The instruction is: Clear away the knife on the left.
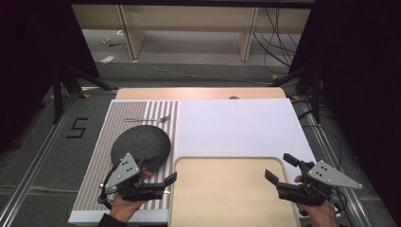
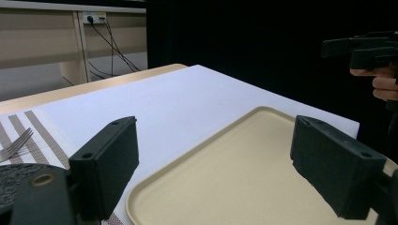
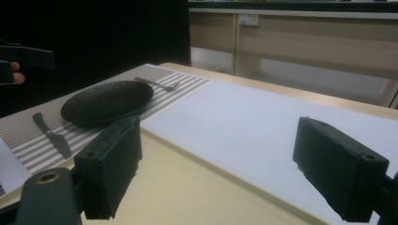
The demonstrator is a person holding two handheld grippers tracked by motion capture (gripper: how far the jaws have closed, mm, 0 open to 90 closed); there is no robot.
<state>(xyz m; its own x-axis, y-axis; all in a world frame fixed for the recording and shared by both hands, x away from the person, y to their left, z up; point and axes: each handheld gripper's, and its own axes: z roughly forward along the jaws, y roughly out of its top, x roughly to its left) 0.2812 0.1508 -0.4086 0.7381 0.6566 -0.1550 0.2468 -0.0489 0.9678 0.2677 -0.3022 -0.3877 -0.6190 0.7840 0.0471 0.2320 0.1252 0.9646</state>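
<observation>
We hold both grippers released and empty at the worktop's near edge, left gripper (image 1: 158, 172) just beside the dark plate (image 1: 140, 143) on the near-left striped mat (image 1: 90, 175), right gripper (image 1: 281, 168) over the beige tray (image 1: 227, 189), poised to reach.

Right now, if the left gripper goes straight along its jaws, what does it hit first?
Probably the shallow beige tray: the open left gripper points low across it, nothing between the jaws. Beyond lies the white table mat; depth is unclear.

The high view looks steeply down on the tabletop (image 1: 236, 127), while both gripper views sit low (nearly level), sharing the beige rectangular plastic tray (image 1: 227, 189) (image 2: 244, 173) (image 3: 187, 187).
</observation>
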